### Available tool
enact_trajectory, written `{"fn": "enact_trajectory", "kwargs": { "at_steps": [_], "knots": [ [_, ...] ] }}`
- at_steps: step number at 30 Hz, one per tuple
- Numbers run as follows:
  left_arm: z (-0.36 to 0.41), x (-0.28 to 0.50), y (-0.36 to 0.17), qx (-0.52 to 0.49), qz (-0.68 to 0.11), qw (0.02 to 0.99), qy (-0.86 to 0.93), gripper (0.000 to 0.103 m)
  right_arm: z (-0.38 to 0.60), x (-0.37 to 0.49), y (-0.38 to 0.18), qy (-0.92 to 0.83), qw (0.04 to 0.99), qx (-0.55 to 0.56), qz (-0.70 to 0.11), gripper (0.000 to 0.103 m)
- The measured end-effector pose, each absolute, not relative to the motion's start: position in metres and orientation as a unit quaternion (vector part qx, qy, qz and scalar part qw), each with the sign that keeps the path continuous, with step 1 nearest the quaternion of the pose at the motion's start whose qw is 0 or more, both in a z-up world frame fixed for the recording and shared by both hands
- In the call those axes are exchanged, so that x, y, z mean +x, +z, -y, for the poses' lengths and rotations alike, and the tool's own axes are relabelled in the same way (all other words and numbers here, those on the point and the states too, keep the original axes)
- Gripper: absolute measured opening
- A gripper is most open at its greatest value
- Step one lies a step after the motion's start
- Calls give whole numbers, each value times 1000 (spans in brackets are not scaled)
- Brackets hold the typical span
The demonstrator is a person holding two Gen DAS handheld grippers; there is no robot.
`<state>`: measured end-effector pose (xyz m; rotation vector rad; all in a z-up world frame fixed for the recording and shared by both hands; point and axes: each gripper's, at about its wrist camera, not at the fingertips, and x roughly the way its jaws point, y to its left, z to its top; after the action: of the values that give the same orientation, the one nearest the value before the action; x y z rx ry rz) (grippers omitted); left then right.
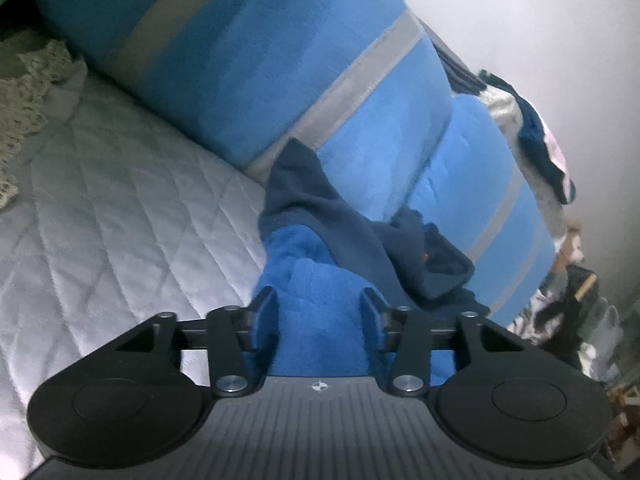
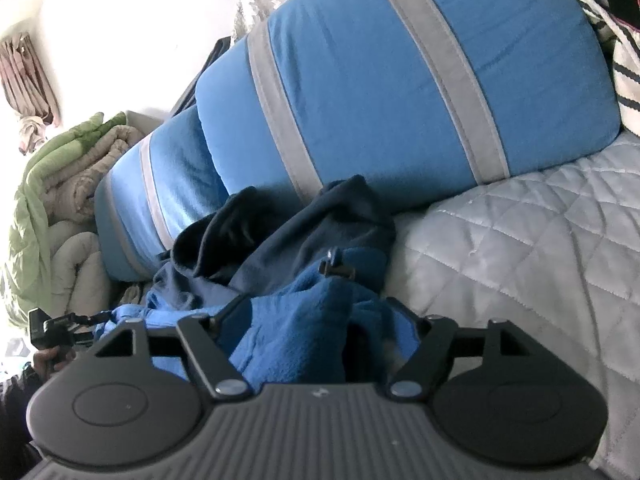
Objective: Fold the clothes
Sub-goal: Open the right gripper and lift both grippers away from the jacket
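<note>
A bright blue fleece garment with a navy hood lies crumpled on the white quilted bed, against the blue pillows. My left gripper has its fingers partly closed, with a thick bunch of the blue fleece pressed between them. In the right wrist view the same garment fills the gap of my right gripper. Its fingers stand wide apart, and fleece drapes over the right one. A dark zipper pull shows on the fleece. The navy hood is bunched behind it.
Two big blue pillows with grey stripes lean behind the garment. Green and beige comforters are piled at the left. Striped clothes lie at the upper right. A clothes heap and lace fabric flank the pillows.
</note>
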<state>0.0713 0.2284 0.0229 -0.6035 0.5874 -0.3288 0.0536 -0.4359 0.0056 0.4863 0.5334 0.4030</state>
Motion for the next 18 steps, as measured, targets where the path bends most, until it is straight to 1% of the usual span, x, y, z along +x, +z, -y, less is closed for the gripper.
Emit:
{"fn": "enact_trajectory", "kwargs": {
  "at_steps": [2,6,8,10,11,14,15,16,18],
  "knots": [
    [-228,71,27,-286,-279,904,-153,59,435,53,7,192,918,235,-256,86],
    [-227,70,37,-272,-270,913,-140,65,431,55,8,193,919,227,-259,86],
    [-221,68,46,-239,-266,926,-120,65,430,55,7,188,921,222,-260,86],
    [-207,66,61,-193,-265,936,-130,66,430,54,10,174,927,217,-253,88],
    [-199,65,69,-165,-264,940,-139,69,430,53,13,162,931,216,-244,89],
    [-148,60,86,-41,-265,938,-218,76,428,50,25,130,945,211,-214,94],
    [-130,60,88,-7,-269,931,-245,76,426,49,30,123,948,211,-202,95],
    [-112,59,89,28,-273,922,-272,76,424,48,35,118,951,212,-191,99],
    [-82,63,87,73,-297,903,-303,76,418,47,44,120,953,219,-174,101]
  ]
}}
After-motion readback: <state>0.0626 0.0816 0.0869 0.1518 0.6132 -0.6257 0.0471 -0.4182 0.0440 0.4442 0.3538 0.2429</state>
